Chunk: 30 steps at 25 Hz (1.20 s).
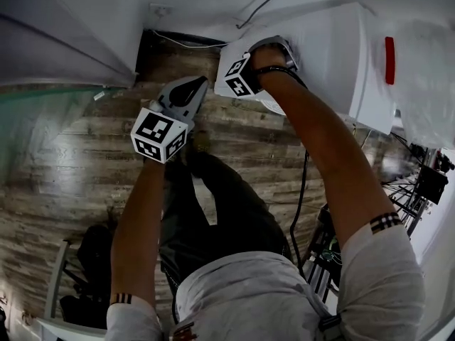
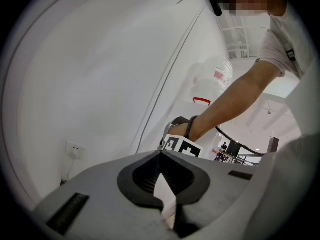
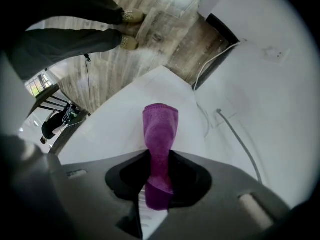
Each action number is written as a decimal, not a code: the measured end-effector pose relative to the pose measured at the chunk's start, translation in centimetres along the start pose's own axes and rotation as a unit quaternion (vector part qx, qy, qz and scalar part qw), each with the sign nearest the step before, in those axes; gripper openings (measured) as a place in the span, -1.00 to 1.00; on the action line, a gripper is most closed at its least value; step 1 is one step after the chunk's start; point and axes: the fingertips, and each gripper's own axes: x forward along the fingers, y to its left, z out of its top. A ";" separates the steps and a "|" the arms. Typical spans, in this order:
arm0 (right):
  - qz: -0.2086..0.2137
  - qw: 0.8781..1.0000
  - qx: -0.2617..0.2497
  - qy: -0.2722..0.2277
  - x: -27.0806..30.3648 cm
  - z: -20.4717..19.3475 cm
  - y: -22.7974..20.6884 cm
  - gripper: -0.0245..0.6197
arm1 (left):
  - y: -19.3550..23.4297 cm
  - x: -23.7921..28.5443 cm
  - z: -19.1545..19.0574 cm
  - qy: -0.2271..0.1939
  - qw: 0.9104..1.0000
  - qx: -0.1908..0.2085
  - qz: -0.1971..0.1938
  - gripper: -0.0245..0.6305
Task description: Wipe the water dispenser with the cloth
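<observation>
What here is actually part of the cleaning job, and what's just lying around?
In use: purple cloth, water dispenser, right gripper clamping the cloth.
Just around: left gripper (shut, empty), wall socket, cable.

In the right gripper view the cloth is pinched by the right gripper, and the jaw pads hide part of it at 6 o'clock. In the head view it sits out of sight behind the hand at 12 o'clock. The water dispenser runs off the frame at 2 o'clock. In the left gripper view, a figure at 4 o'clock is too small to tell.
</observation>
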 end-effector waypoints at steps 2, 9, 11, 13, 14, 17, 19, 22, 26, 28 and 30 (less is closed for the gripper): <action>0.006 1.000 -0.006 -0.004 -0.7 0.8 1.5 -0.62 | -0.4 -0.4 0.0 0.001 1.000 0.002 -0.003 -0.93; 0.032 0.999 -0.022 -0.034 -3.4 3.8 6.4 -0.62 | -0.9 -1.5 -0.1 0.004 1.000 0.003 0.004 -0.93; 0.041 0.998 -0.028 -0.042 -4.0 4.5 7.7 -0.62 | -1.0 -1.7 -0.2 0.001 1.000 0.003 0.012 -0.93; 0.053 0.997 -0.033 -0.047 -4.5 5.0 8.9 -0.62 | -1.1 -2.1 -0.2 -0.006 1.000 0.003 0.023 -0.93; 0.057 0.996 -0.036 -0.050 -4.9 5.2 9.4 -0.62 | -1.1 -2.2 -0.1 -0.009 1.000 0.006 0.029 -0.93; 0.064 0.995 -0.044 -0.061 -6.1 5.9 10.5 -0.62 | -1.6 -3.2 -0.1 -0.012 0.999 0.017 0.047 -0.93; 0.054 0.995 -0.041 -0.067 -6.6 6.0 10.5 -0.62 | -1.8 -3.8 0.0 -0.015 0.998 0.019 0.057 -0.93; 0.019 0.997 -0.030 -0.069 -7.0 6.1 8.6 -0.62 | -1.8 -4.6 -0.2 -0.020 0.997 0.014 0.067 -0.93; -0.042 0.997 -0.004 -0.059 -6.0 5.9 3.5 -0.62 | -0.9 -4.7 -0.9 -0.027 0.998 0.009 0.062 -0.93; -0.061 0.997 0.016 -0.053 -5.2 5.8 0.8 -0.62 | -0.1 -4.4 -1.9 -0.026 0.998 0.010 0.055 -0.93; -0.071 0.996 0.035 -0.047 -4.0 5.7 -1.3 -0.62 | 0.9 -4.0 -3.1 -0.023 0.998 0.012 0.050 -0.93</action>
